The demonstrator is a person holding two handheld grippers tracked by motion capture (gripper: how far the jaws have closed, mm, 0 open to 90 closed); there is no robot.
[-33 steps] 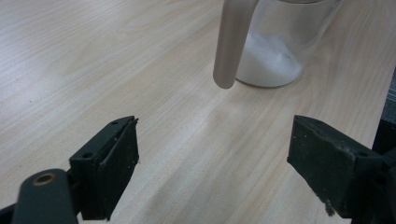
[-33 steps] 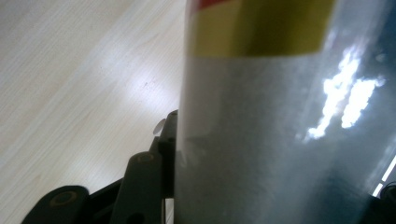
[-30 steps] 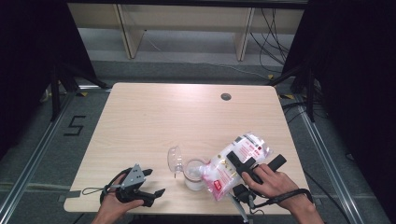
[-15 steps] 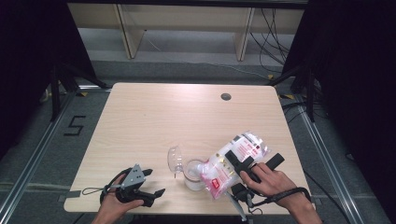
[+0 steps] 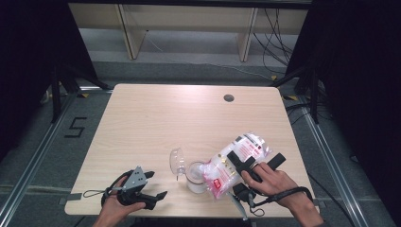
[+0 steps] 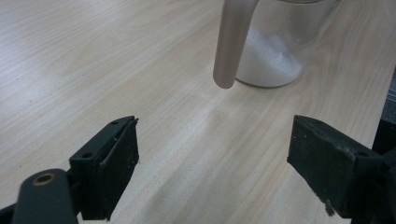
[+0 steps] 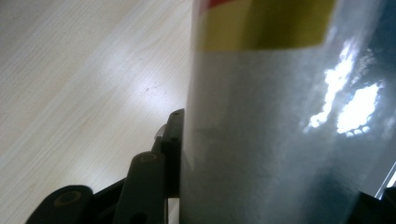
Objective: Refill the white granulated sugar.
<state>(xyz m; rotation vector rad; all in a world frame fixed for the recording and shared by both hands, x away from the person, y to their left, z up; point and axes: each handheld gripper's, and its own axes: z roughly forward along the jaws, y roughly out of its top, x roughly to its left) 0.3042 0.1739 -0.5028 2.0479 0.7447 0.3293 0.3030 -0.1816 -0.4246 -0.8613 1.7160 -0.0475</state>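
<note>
Right gripper [image 5: 247, 165] has its jaws clamped on a clear plastic bag [image 5: 236, 158] of white grains with red and pink print, one jaw on each side of the bag's middle. The bag lies tilted near the table's [image 5: 189, 118] front right corner, its upper end pointing toward the right edge and its lower end tipped down over the mouth of a glass jar [image 5: 195, 176]. From the right gripper view the bag [image 7: 280, 140] crowds right up against the lens, a yellow and red label band at the top, a black jaw pressed to its left side and pale wood beyond.

The jar stands upright close to the front edge, just left of the bag's low end and touching it as far as I can tell, with a layer of white grains in its bottom. Its clear lid [image 5: 177, 161] hangs open on the left side, tilted away from the mouth.

Over at the front left corner, the left gripper [image 5: 153, 187] rests in the person's left hand [image 5: 116, 210], jaws spread wide with nothing between them, only bare wood. It points toward the jar, well apart from it. In the left gripper view the jar [image 6: 275, 51] sits ahead with its white heap at the base.
</note>
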